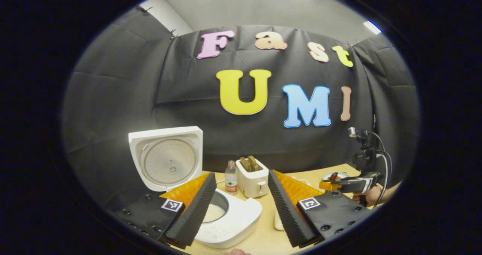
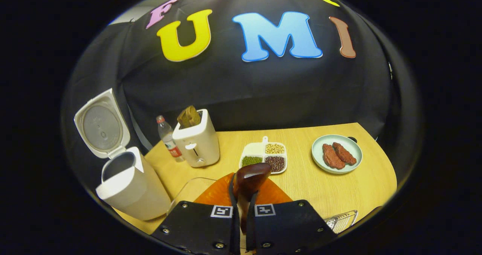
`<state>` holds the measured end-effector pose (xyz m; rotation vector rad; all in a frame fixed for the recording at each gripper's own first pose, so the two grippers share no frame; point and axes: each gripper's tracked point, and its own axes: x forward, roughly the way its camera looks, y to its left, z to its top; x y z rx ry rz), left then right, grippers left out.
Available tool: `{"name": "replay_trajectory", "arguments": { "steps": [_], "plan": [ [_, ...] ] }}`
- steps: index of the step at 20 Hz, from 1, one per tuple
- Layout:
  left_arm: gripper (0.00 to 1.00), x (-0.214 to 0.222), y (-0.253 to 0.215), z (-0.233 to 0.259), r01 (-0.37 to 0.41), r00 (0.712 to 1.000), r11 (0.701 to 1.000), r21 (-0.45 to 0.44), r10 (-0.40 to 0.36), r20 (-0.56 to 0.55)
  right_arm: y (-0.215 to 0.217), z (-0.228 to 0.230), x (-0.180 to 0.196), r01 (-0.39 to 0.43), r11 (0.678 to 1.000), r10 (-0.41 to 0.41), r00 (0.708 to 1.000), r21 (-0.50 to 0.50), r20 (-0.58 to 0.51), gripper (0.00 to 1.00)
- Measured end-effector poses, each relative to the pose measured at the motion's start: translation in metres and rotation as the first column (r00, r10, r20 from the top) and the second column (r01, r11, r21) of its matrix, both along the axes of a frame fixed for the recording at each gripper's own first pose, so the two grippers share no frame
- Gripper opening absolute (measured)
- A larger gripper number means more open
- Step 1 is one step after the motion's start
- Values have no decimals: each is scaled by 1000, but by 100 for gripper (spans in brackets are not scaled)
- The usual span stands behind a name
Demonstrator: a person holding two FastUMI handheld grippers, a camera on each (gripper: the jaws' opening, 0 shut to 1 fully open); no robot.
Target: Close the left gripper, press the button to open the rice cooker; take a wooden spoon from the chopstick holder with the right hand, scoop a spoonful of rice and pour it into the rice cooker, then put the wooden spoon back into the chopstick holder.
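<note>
The white rice cooker (image 1: 229,219) stands open with its lid (image 1: 165,157) upright, just under my left gripper (image 1: 241,174), whose fingers are spread wide with nothing between them. In the right gripper view the cooker (image 2: 130,189) is at the left. My right gripper (image 2: 243,196) is shut on the handle of a dark wooden spoon (image 2: 250,176), and the spoon's bowl points toward a divided white tray (image 2: 263,156) holding rice and beans. The wire chopstick holder (image 2: 340,219) shows at the lower right. Whether the spoon carries rice cannot be told.
A cream toaster (image 2: 197,140) with bread and a small bottle (image 2: 167,136) stand behind the cooker. A green plate (image 2: 352,147) with meat sits at the right of the wooden table (image 2: 361,187). Farther off, the right gripper (image 1: 350,183) and a hand are seen.
</note>
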<state>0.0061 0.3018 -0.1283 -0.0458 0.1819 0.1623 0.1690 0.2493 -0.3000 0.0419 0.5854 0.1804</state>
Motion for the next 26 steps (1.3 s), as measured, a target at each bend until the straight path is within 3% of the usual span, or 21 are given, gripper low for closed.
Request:
{"name": "replay_trajectory", "arguments": {
  "steps": [2, 4, 8, 11, 13, 19, 23, 26],
  "plan": [
    [96, -4, 12, -7, -21, 1000, 1000, 12, 22, -16, 5, -18, -4, 9, 999, -9, 1000, -39, -7, 7],
    [96, -7, 18, -16, -29, 999, 1000, 12, 30, -33, 23, -24, -9, 6, 1000, -6, 1000, 4, -26, 7],
    [95, -9, 27, -28, -42, 997, 999, 6, 42, -57, 68, -27, -16, 14, 967, 11, 995, 254, -96, 7],
    [96, -12, 32, -27, -50, 997, 999, -1, 50, -54, 74, -31, -12, 111, 892, -35, 983, 437, -179, 7],
    [95, -14, 33, -27, -53, 997, 999, -1, 53, -56, 66, -27, -9, 182, 818, -64, 971, 546, -229, 7],
    [96, -12, 30, -19, -42, 999, 999, -19, 42, -29, 0, 14, 2, 307, 643, -198, 952, 702, -234, 7],
    [96, -7, 24, -12, -20, 1000, 1000, -23, 20, -12, -29, 41, -3, 328, 565, -246, 943, 757, -224, 6],
    [96, -5, 20, -9, 3, 1000, 1000, -5, -3, -3, -34, 62, -6, 308, 532, -246, 947, 789, -204, 6]
  ]
}}
